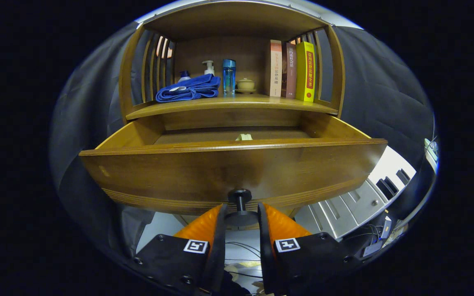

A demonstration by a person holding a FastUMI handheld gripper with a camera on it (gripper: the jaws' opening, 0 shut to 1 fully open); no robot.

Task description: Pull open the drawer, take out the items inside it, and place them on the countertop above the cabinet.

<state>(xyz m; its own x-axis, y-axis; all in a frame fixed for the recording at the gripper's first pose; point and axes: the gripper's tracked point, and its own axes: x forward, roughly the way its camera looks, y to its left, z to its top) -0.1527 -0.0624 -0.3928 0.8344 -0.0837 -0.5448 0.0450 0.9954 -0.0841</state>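
Observation:
The wooden drawer [233, 172] stands pulled out from the cabinet, its front panel right ahead of me. My gripper [240, 213] is shut on the dark drawer knob [240, 196], which sits between the two fingertips under the middle of the panel. Over the drawer's front rim, a small pale item [244, 137] peeks up from inside; the rest of the drawer's inside is hidden by the panel. The countertop [257, 102] lies just above the drawer.
On the countertop lie a folded blue towel [188, 89], a pump bottle [208, 67], a blue bottle [228, 76], a small lidded cup [245, 85] and three upright books [292, 70]. A grey unit [356, 203] stands low to the right, with cables below.

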